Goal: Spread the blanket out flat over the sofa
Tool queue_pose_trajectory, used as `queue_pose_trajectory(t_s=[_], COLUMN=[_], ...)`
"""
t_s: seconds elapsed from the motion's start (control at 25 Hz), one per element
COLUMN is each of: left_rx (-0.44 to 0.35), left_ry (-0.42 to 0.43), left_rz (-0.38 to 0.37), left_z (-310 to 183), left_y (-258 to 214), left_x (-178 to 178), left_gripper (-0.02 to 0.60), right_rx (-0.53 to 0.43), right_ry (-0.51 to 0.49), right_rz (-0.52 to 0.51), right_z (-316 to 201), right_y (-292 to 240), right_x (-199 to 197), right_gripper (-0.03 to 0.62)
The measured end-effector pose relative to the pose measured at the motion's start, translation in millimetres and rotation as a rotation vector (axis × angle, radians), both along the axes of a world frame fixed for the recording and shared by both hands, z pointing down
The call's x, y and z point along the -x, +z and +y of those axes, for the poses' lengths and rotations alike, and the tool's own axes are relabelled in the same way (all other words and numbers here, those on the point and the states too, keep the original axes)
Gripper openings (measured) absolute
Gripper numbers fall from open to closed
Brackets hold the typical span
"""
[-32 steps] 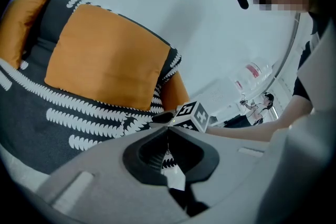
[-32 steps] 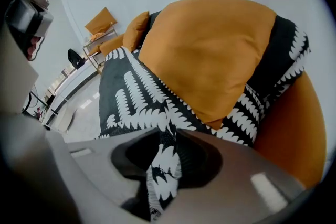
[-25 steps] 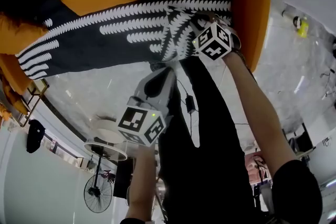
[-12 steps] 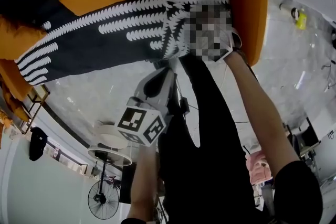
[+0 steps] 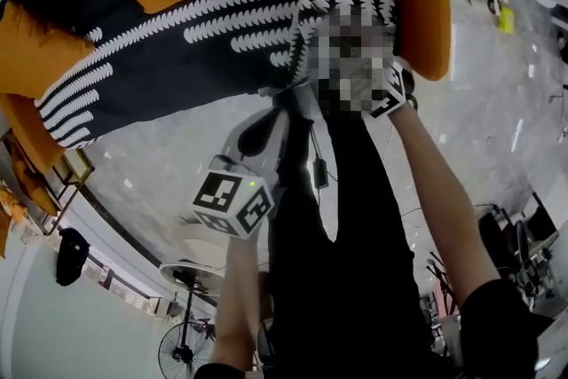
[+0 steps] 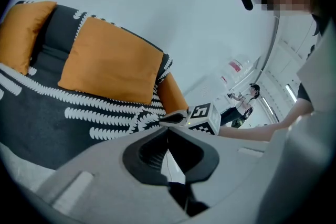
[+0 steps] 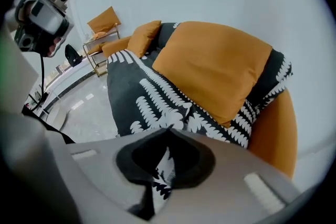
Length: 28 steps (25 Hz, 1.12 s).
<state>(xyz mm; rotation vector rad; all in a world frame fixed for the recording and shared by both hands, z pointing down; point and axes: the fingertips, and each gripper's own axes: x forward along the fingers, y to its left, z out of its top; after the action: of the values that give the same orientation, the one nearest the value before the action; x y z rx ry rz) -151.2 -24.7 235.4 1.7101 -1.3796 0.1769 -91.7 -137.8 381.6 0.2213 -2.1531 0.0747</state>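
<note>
The right claw (image 7: 168, 130) was clamped on a fold of the blanket (image 7: 137, 93); its own view showed the black-and-white leaf print pinched between the jaws and trailing down below them. The left claw (image 6: 168, 130) had its jaws drawn together with only a thin sliver of light between them and no cloth in them, and it hung over the pale floor (image 5: 169, 164) just short of the sofa (image 5: 417, 4).

Out from the right claw, the blanket ran across the seat and up the backrest, passing behind the big orange cushion (image 7: 218, 68) that sat on top of it. A second cushion (image 7: 142, 36) lay at the far end. The front hem hung over the seat edge in a fairly straight line, but the cloth puckered into creases where the right claw gripped it, beside the orange arm.

By my reading the job was well along: most of the seat was covered and lay smooth. What seemed left was to draw this near corner taut, lay it flat and let go.

In the head view a mosaic patch covered the right claw, so its grip could be read only from its own camera. The cloth under the cushions was hidden, and the far end of the sofa was cut off at the frame edge.
</note>
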Motion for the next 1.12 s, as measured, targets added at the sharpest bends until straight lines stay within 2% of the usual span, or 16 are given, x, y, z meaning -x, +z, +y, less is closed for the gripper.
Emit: queue_pose_trajectory(t_s=[0.2, 0.4, 0.56, 0.72, 0.96, 1.12], left_rx=[-0.013, -0.037, -0.062, -0.07, -0.036, -0.029], left_ry=[0.055, 0.142, 0.195, 0.294, 0.379, 0.416], left_rz=[-0.024, -0.036, -0.041, -0.022, 0.011, 0.015], left_z=[36.2, 51.0, 58.9, 76.6, 99.2, 99.6], left_y=[-4.1, -12.0, -24.5, -24.9, -11.2, -7.8], left_x=[1.5, -13.2, -34.2, -53.6, -103.3, -123.9], left_gripper=[0.011, 0.011, 0.011, 0.011, 0.011, 0.011], right_rx=[-0.013, -0.031, -0.047, -0.047, -0.019, 0.002], right_ry=[0.081, 0.18, 0.255, 0.385, 0.464, 0.515], right_rz=[-0.022, -0.05, -0.054, -0.041, -0.015, -0.011], right_z=[38.7, 60.9, 76.9, 107.4, 134.6, 146.3], right_y=[-16.6, -32.0, -41.1, -36.5, -27.6, -16.4], right_x=[-17.5, -40.6, -71.0, -106.3, -160.0, -187.9], right_gripper=[0.018, 0.018, 0.018, 0.017, 0.017, 0.017])
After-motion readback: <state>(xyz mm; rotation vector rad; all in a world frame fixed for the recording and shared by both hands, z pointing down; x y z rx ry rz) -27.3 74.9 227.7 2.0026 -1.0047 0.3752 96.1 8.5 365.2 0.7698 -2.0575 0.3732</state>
